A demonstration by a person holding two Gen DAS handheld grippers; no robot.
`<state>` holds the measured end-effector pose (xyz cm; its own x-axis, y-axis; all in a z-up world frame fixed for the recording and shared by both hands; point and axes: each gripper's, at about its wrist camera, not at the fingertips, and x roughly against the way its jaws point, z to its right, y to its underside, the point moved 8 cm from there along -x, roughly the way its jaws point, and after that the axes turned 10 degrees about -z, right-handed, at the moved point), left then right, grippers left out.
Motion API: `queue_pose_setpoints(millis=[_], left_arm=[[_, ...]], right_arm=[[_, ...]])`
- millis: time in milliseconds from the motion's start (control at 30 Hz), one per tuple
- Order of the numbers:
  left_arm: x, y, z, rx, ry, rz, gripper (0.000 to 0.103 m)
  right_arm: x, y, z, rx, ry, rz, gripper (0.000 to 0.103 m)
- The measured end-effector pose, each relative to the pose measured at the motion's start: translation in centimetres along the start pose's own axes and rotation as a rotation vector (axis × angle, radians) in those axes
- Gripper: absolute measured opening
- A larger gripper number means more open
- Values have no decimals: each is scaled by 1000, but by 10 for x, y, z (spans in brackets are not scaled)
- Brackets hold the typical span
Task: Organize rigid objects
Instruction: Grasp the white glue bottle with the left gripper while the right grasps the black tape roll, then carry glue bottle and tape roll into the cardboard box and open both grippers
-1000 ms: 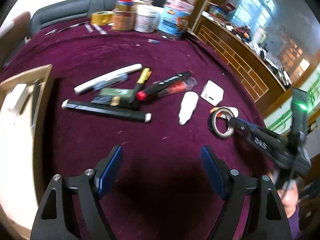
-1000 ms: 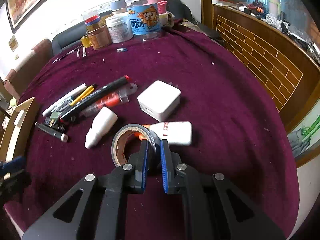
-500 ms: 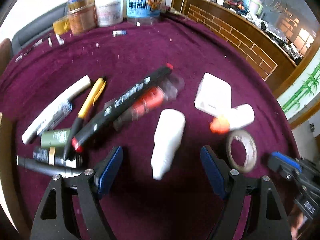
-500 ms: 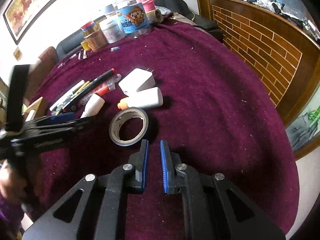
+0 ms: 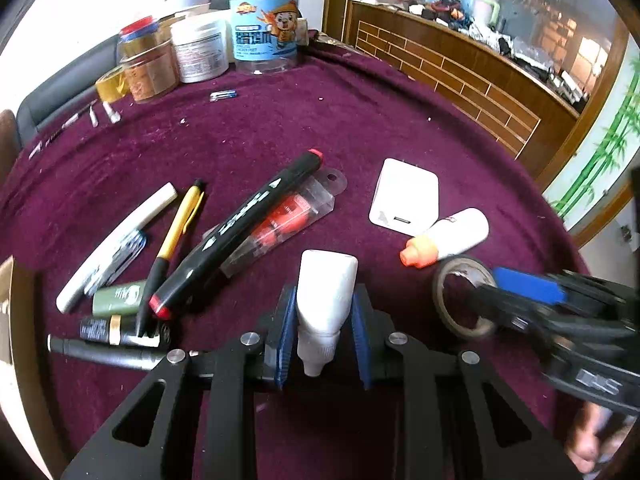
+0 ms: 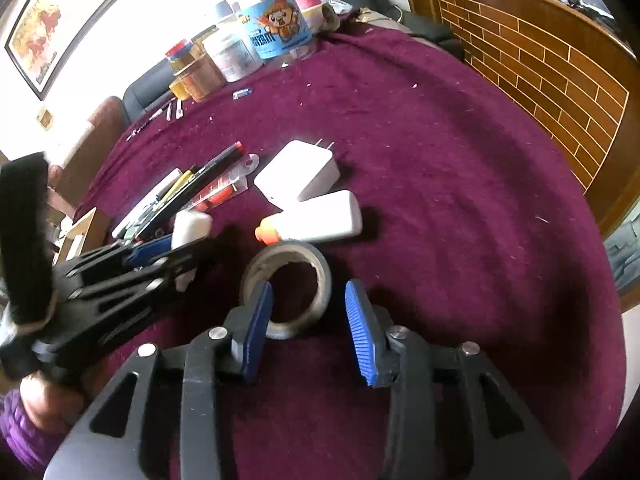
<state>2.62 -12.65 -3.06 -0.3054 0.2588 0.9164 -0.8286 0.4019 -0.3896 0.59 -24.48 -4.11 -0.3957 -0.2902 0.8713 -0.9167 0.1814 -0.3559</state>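
My left gripper (image 5: 323,334) is clamped on the white squeeze bottle (image 5: 326,300), blue pads (image 5: 286,336) pressed on both sides of its neck, nozzle pointing back at the camera, base pointing to 12 o'clock. From the right wrist view the same bottle (image 6: 191,227) sits at 9 o'clock, pinched in the left gripper's (image 6: 160,254) tips just above the burgundy tablecloth (image 6: 460,200).

My right gripper (image 6: 306,326) is spread wide, holding nothing. The gray tape roll (image 6: 286,292) lies flat on the cloth just ahead of it; the left pad (image 6: 256,324) overlaps the roll's near rim, the right pad sits just outside the ring. Cannot tell if either pad touches the tape.

Around the tape in the right view: orange-capped white bottle (image 6: 316,220) lying on its side at 12 o'clock, nearly touching the roll; white charger block (image 6: 298,178) just behind that, prongs pointing away.

Left view, 10 o'clock of the held bottle: black marker with red ends (image 5: 236,236) lies diagonally over a clear blister pack (image 5: 288,218); yellow-black pen (image 5: 174,240) beside it; long white marker (image 5: 116,246) farther left. Jars (image 5: 266,20) are grouped at the far edge, 12 o'clock.
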Motion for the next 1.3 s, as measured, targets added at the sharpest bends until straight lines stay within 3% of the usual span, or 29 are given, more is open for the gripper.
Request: queue_pose_setpoints(millis=[267,367,433,733,1000,1300], left_arm=[[26,14,-13,89,128,33,22],[47,20,-17,107,157,81,22],[63,26,-21,123,185,113,22],[131,66,-71,223,250,226,22],[172,118,-174,389,132,287,22],[161,160,-277,564,18,259,22]], right_arm=[[-14,-4,-5,17,121,2,36],[-13,-4,-2,15,154,4,19],[-11,-3,1,-1,148,6,11],[18,8,-26,43,120,48,11],[44,10,-114,192,46,94,11],[7,24,-248,386,-69,12,11]])
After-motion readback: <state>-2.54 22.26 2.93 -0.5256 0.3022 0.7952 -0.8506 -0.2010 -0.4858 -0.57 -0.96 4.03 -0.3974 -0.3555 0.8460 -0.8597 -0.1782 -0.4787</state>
